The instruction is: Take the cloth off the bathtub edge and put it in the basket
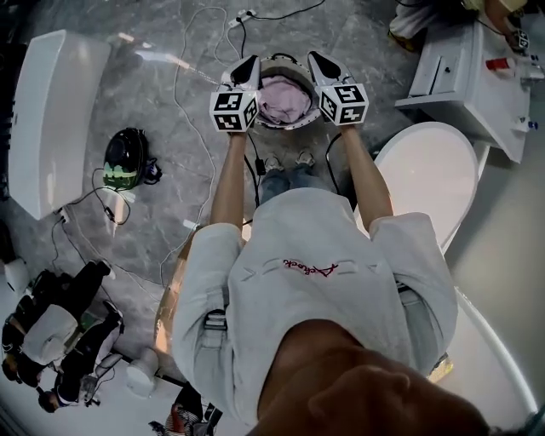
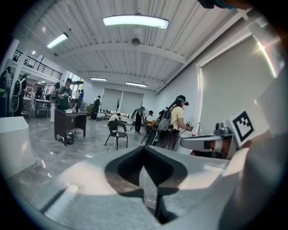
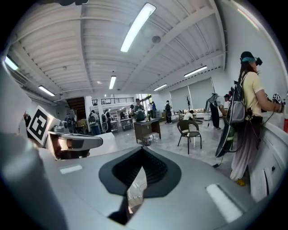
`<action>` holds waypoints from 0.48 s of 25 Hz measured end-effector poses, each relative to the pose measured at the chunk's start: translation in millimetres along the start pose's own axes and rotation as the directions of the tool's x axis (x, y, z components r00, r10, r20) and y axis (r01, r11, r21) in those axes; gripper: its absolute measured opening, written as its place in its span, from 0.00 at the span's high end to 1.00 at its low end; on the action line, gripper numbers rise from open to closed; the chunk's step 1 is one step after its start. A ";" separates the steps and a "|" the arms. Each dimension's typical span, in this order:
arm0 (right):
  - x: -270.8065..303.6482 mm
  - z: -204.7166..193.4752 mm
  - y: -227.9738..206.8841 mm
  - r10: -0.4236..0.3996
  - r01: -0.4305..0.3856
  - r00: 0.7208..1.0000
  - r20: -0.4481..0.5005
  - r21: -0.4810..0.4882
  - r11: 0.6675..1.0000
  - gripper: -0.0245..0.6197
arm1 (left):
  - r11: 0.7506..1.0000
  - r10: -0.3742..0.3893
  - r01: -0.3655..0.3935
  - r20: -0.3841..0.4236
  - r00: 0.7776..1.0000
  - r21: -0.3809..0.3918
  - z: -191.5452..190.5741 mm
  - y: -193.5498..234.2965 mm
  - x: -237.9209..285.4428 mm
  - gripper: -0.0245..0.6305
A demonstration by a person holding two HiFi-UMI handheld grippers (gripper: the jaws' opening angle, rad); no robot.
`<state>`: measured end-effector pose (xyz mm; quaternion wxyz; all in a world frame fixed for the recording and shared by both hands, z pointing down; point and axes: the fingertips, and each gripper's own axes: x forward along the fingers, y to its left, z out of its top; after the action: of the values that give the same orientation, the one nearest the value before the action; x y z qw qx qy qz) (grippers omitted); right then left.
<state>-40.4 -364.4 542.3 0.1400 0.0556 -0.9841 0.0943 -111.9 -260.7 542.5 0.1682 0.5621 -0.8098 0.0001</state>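
Cloth (image 1: 285, 100), pink and crumpled, lies inside the round basket (image 1: 281, 58), below and between the two grippers. The left gripper (image 1: 249, 66) hangs just at the basket's left rim and the right gripper (image 1: 317, 63) just at its right rim; both point forward over it and are about equally near. The heap has no clear long axis; it fills the bowl of the basket. Each gripper is clenched on nothing; in the left gripper view and the right gripper view alike the jaws meet, with only open room beyond them and no fabric between. By the look of it the cloth is already where the task wants it, so the coming move is probably no more than drawing both hands clear.

The basket stands on a grey marbled floor (image 1: 170, 94). Loose cables (image 1: 243, 15) trail ahead of the left gripper; a dark helmet-like thing (image 1: 126, 157) lies well to its left, and a long white fixture (image 1: 55, 111) farther left. A white cabinet (image 1: 460, 68) stands well to the right of the right gripper, with a white oval fixture (image 1: 430, 174) nearer the person. The room is a wide hall with strip lights, a chair (image 2: 117, 132) and people at a distance.
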 end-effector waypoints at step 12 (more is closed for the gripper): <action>-13.2 102.9 -7.8 -0.013 0.025 0.982 0.191 -0.060 0.998 0.95 | 0.990 -0.042 0.022 0.138 0.990 0.143 110.3 -14.5 7.7 0.96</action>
<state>-54.0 -391.6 442.9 0.0480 0.0694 -0.9948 0.0565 -131.2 -294.0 437.9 0.0704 0.5840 -0.8086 0.0148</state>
